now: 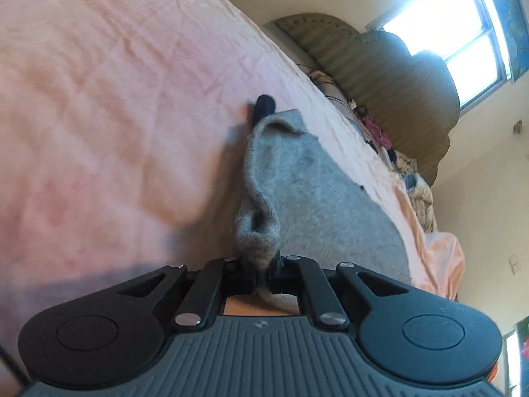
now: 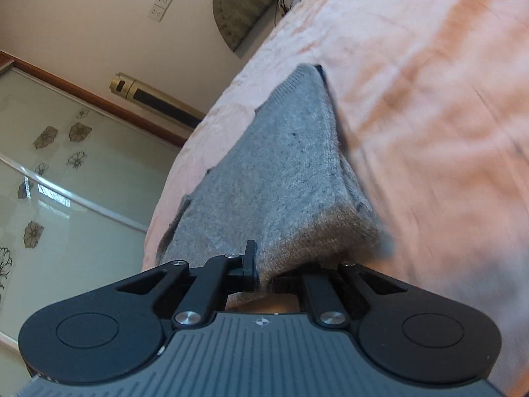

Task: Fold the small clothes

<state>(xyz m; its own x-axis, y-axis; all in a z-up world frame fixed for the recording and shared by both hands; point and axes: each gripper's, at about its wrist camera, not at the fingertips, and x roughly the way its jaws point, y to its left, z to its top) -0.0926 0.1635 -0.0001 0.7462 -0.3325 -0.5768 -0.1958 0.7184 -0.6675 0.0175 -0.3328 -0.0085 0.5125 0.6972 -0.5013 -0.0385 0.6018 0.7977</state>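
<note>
**Garment stretched between both grippers over the bed**

I see the knit garment [image 1: 307, 178] lying on the bedspread [image 1: 99, 99], one end bunched in my left gripper [image 1: 264, 271], the far end meeting my right gripper's tip [image 1: 263, 106]. From the right wrist, the garment [image 2: 281, 172] runs forward from my right gripper [image 2: 264, 278] across the bedspread [image 2: 429, 99]. The headboard [image 1: 390, 76] stands beyond the bed, a clothes pile [image 1: 410, 175] before it, the window [image 1: 456, 26] behind.

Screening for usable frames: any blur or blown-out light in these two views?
Left wrist: window blown out white; blanket and sock motion-smeared; fisheye bends the bed edge. Right wrist: even light, no glare; blanket streaked on the right, sock knit fairly sharp.
</note>
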